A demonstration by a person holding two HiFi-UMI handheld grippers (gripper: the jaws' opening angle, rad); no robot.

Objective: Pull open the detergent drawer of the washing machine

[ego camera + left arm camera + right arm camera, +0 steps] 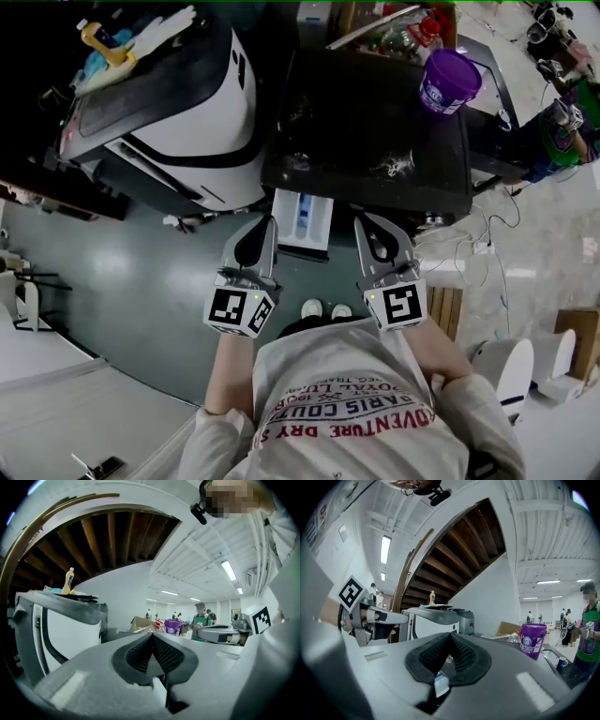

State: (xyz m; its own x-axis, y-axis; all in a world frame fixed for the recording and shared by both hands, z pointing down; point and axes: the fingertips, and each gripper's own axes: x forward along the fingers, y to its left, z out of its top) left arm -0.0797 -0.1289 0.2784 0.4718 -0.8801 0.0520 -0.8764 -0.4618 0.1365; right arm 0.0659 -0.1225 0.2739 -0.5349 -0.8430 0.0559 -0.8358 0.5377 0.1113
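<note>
Head view, looking steeply down over the person's chest: a dark-topped washing machine [375,141] stands straight ahead. Its white detergent drawer [303,221] sticks out of the front towards the person and looks already pulled open, with a blue compartment showing. The left claw [268,223] and the right claw [362,221] are held level on either side of the drawer and above it, touching nothing. A purple tub [450,80] sits near the far right corner of the machine's top. A second, white and black machine [187,112] stands to the left, with a yellow bottle [101,42] among the clutter on top. The person's shoes [325,308] are near the drawer, just below it in the picture.

The likely risk is the open drawer itself. It juts out between the claws, so a lowered claw or a step forward could knock it. Another pull could drag it right out of its slot.

Left gripper view: the left claw [152,635] is fully closed, its ribbed pads meeting with nothing between them. It looks out level over the machine tops, past the purple tub [172,626]. The drawer is out of sight, so any move made by this view alone would be blind.

Right gripper view: the right claw [451,634] is also closed and empty, with the purple tub [533,640] to its right. No drawer shows here either. Closed claws would have to open before they could grip anything.
</note>
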